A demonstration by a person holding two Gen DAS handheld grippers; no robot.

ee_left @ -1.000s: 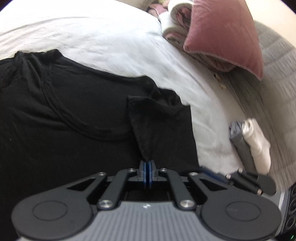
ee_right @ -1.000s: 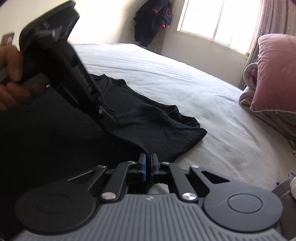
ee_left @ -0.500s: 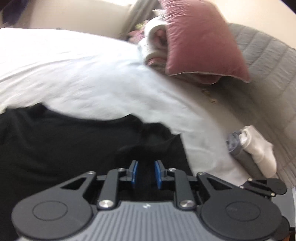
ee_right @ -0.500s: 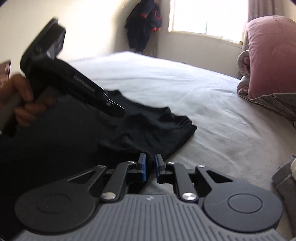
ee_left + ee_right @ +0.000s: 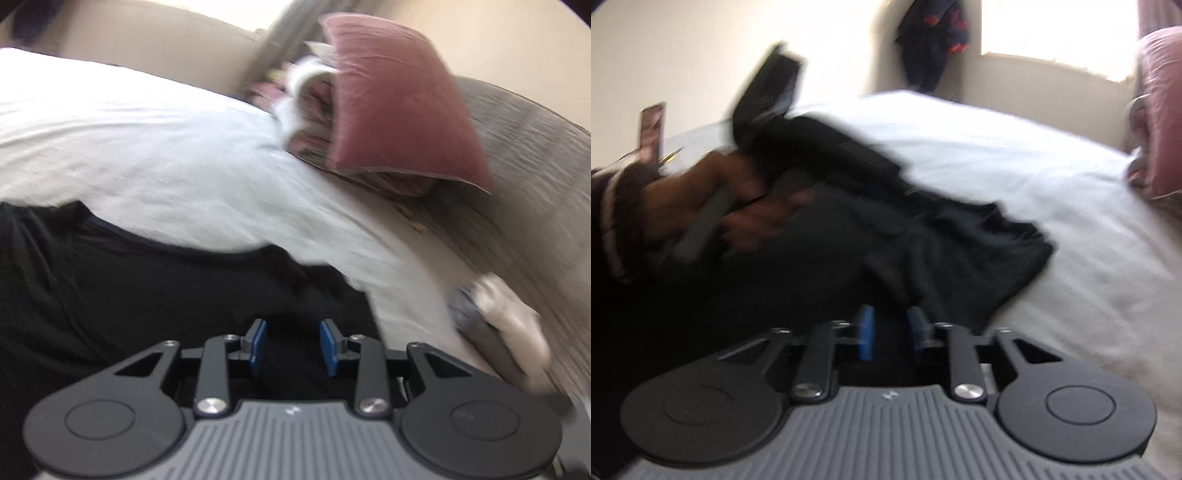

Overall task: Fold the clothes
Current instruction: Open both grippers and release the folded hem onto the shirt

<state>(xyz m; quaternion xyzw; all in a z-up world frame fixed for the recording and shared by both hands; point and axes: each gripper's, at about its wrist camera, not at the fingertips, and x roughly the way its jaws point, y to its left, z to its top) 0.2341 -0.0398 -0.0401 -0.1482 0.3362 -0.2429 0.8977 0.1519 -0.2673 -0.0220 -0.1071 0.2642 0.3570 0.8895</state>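
A black T-shirt (image 5: 155,280) lies spread on the white bed sheet (image 5: 155,155), its sleeve folded inward. My left gripper (image 5: 293,345) hovers over the shirt's right part, open, blue pads apart with nothing between them. In the right wrist view the same black T-shirt (image 5: 960,254) shows its folded sleeve end on the sheet. My right gripper (image 5: 891,330) is open just above the shirt's edge. The person's hand (image 5: 713,206) holds the left gripper's body, which is raised at the upper left. Both views are motion-blurred.
A pink pillow (image 5: 399,103) leans on folded bedding (image 5: 306,107) at the head of the bed. A grey quilted cover (image 5: 535,177) lies to the right, with rolled grey and white clothes (image 5: 502,317) on it. A dark garment (image 5: 934,40) hangs by the window.
Both grippers were shut on the shirt's fabric a second ago and have opened, letting it go. The left gripper has lifted and tilted up; the sleeve now lies folded on the shirt.
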